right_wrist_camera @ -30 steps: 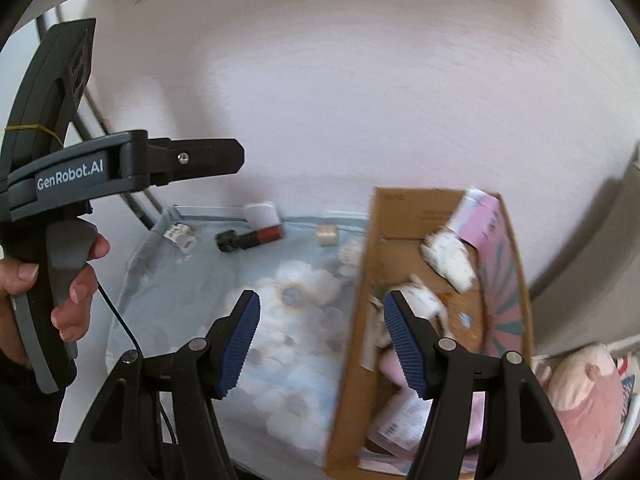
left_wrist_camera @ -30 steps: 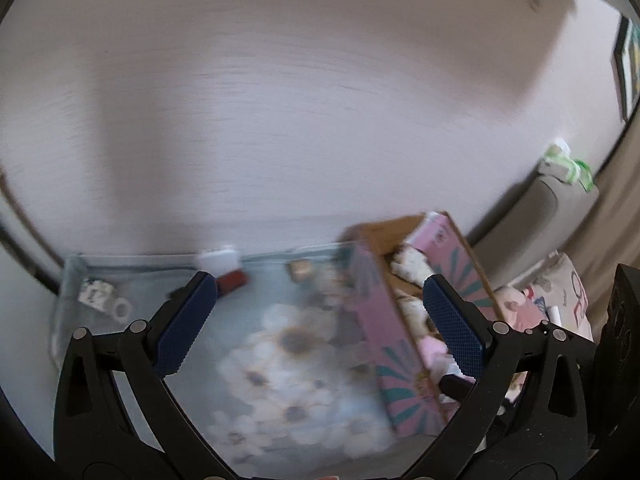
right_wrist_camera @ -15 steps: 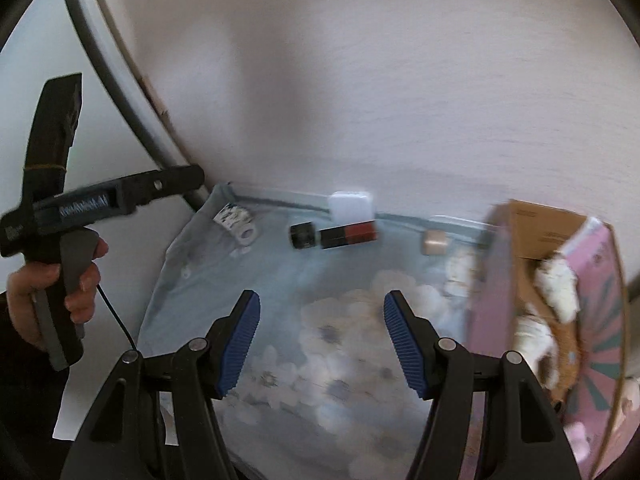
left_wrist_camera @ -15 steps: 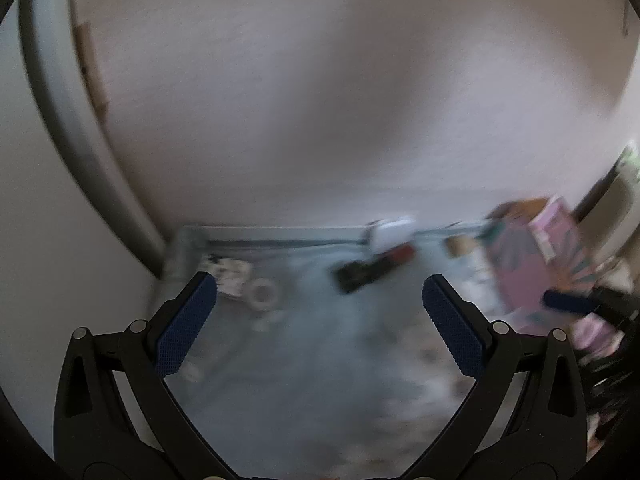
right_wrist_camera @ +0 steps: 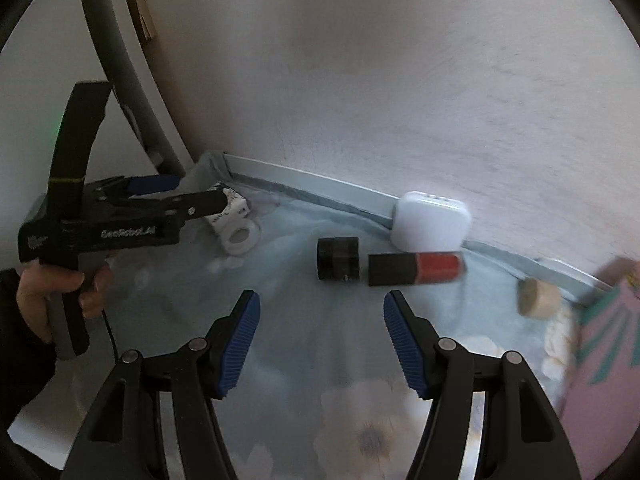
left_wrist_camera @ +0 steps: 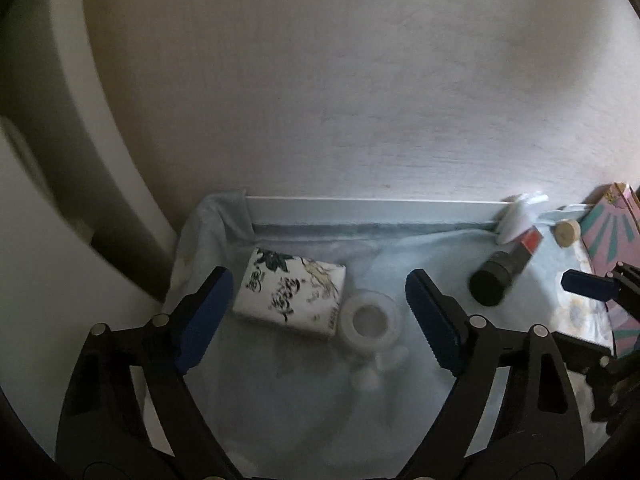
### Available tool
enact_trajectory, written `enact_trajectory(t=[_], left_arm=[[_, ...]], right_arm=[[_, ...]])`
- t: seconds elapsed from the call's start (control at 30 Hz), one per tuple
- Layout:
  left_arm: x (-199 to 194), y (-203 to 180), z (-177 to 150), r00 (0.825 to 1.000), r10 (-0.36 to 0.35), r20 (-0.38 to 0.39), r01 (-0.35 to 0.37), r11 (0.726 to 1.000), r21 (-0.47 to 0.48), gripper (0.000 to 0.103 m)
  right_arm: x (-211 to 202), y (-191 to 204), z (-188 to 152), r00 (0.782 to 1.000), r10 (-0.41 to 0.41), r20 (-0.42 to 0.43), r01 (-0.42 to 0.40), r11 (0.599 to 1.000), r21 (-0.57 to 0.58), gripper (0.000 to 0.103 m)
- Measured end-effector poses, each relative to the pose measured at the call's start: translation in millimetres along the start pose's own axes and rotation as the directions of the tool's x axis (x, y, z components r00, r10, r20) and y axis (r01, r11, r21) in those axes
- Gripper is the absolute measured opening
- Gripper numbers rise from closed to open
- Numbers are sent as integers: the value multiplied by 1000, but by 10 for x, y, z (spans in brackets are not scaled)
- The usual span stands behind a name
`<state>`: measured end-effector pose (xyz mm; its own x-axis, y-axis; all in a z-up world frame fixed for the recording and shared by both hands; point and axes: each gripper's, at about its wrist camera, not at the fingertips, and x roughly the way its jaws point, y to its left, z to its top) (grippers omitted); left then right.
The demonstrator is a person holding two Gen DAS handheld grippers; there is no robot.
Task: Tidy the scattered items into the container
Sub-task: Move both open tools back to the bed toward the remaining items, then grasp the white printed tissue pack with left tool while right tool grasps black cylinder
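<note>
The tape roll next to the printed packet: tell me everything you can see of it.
The tape roll is a small ring of translucent whitish tape with an open round core. It lies flat on the pale blue floral cloth, its hole facing up, near the cloth's far left corner. Its side sits against the lower right edge of the white packet printed with dark brushwork. It lies ahead of the left gripper, between the closing fingers' lines, untouched.

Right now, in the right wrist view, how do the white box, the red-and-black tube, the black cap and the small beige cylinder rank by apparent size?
Largest to smallest, as they look:
1. white box
2. red-and-black tube
3. black cap and beige cylinder: these look about alike, and the cylinder is blurred, so I won't rank them.
</note>
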<state>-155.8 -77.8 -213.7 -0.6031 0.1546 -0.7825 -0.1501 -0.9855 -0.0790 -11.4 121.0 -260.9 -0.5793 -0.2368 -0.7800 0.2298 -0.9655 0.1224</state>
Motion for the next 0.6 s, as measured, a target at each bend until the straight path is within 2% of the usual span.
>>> enact_trajectory(t=[0.2,0.3,0.4,0.5,0.6], left_arm=[[220,28,-13,999,28,-28,-28,1000,0,78],[267,-2,-43,999,44,-24,-44,999,12,78],[315,-42,-62,998,53,-28,-52,998,34,78],[340,-80,-82,998,62,-25,-60,997,52,78],[329,-116,-108,1000,21,-21,-20,999,41,77]], right_arm=[[277,20,84,1000,-22,-1,22,1000,-17,60],[365,42,136,999,-37,0,37,998,-52,60],[426,84,184,998,-59,3,59,993,-97,54],[545,110,234,998,-70,-4,69,991,-114,54],[608,121,252,997,-80,-4,79,990,-118,53]])
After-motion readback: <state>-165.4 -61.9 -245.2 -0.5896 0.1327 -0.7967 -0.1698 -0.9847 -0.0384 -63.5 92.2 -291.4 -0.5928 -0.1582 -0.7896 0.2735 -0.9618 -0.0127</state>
